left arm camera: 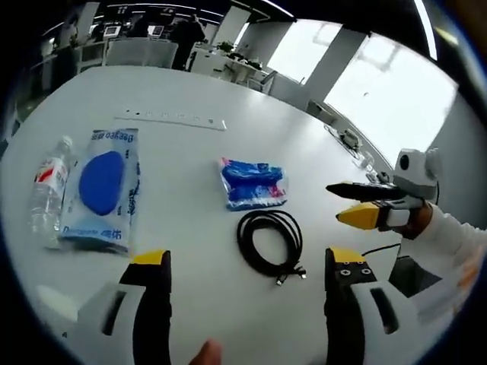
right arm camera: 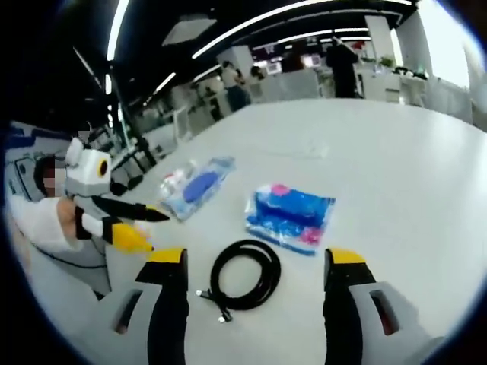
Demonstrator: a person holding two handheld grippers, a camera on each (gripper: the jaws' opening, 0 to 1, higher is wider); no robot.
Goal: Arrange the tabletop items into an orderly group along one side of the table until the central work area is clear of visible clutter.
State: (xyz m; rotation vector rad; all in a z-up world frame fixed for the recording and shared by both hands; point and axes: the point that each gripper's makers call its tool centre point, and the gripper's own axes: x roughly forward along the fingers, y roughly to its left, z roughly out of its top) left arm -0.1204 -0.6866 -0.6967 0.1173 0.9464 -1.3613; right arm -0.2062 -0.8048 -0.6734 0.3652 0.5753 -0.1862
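A coiled black cable lies on the white table, just beyond my left gripper, which is open and holds nothing. Past the cable sits a blue and pink packet. At the left lie a flat blue pouch and a clear water bottle side by side. My right gripper comes in from the right, open and above the table. In the right gripper view, my right gripper is open over the cable, with the packet, the pouch and my left gripper beyond.
A long white strip lies flat on the far part of the table. A white sleeve reaches in at the right by the table's edge. Chairs and desks stand beyond the far edge, with people further back.
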